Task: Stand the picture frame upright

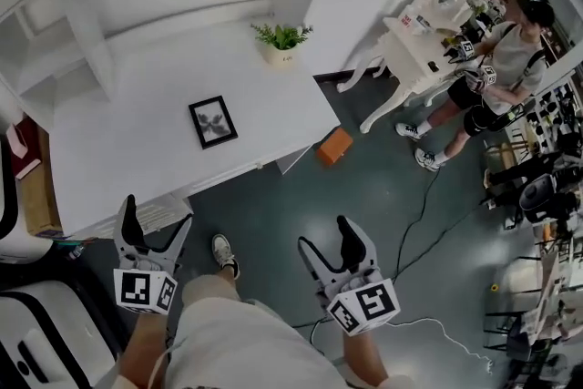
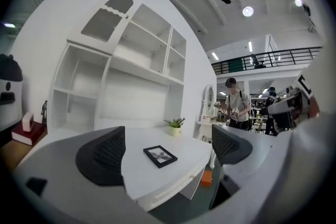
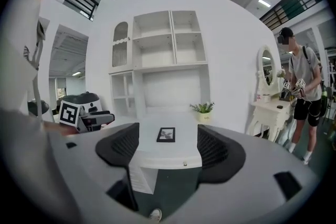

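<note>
A small black picture frame (image 1: 213, 121) with a leaf print lies flat on the white desk (image 1: 137, 132), near the desk's middle. It also shows in the left gripper view as the frame (image 2: 160, 155) and in the right gripper view as the frame (image 3: 166, 134). My left gripper (image 1: 157, 228) is held open well short of the desk's front edge, with nothing between its jaws. My right gripper (image 1: 326, 243) is open too, over the floor and apart from the desk.
A potted plant (image 1: 281, 43) stands at the desk's back right. White shelving (image 1: 82, 5) rises behind the desk. An orange box (image 1: 334, 146) sits on the floor. A white dressing table (image 1: 421, 50) and a standing person (image 1: 496, 73) are at the right. A cable (image 1: 428, 196) runs across the floor.
</note>
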